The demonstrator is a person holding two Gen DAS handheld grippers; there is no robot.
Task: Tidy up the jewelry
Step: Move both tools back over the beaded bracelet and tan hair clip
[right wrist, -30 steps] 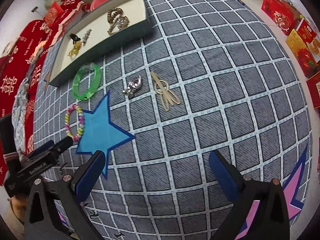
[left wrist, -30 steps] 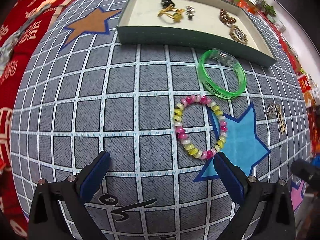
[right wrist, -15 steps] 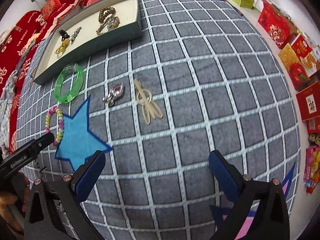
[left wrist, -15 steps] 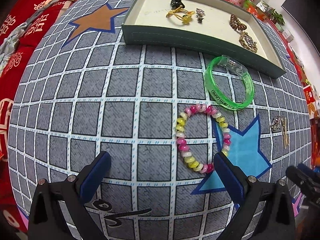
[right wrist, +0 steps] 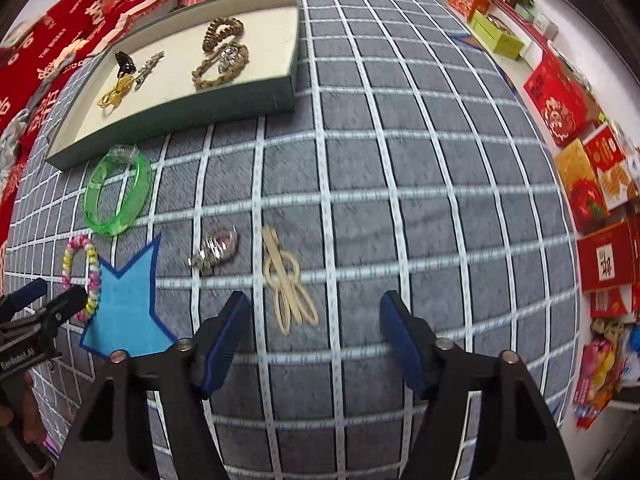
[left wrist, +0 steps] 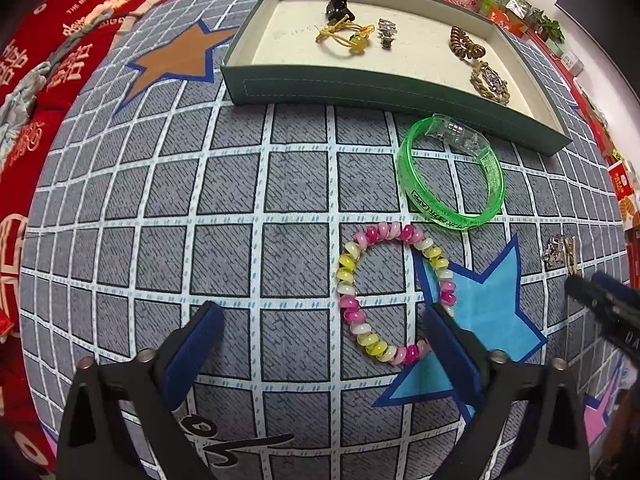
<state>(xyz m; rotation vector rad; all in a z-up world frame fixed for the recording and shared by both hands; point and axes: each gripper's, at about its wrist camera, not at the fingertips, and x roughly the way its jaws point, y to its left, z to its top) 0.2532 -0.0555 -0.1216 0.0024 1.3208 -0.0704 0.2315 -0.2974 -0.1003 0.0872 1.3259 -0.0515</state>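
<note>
1. The left gripper (left wrist: pixel 320 340) hung low over the grey checked cloth (left wrist: pixel 224 196), its blue-padded jaws spread wide and holding nothing.
2. The beaded bracelet (left wrist: pixel 394 292) of pink, yellow and white beads lay flat on the cloth, its near end between the left jaws, with the right pad just beside the beads; I could not tell whether it touched them.
3. Part of that bracelet rested on a blue star (left wrist: pixel 484 312) printed on the cloth.
4. The green bangle (left wrist: pixel 452 172) lay just beyond it, close to the front wall of the tray (left wrist: pixel 360 88).
5. The right gripper (right wrist: pixel 316 332) also stood wide apart and empty, above the cream hair clip (right wrist: pixel 288 280), whose near end lay between its pads.
6. A silver clip (right wrist: pixel 214 252) sat just left of the cream one.
7. In the tray lay a yellow hair tie (left wrist: pixel 344 34), a black clip (left wrist: pixel 338 4), a small silver piece (left wrist: pixel 387 32), a brown coil (left wrist: pixel 466 42) and a braided bracelet (left wrist: pixel 490 82).
</note>
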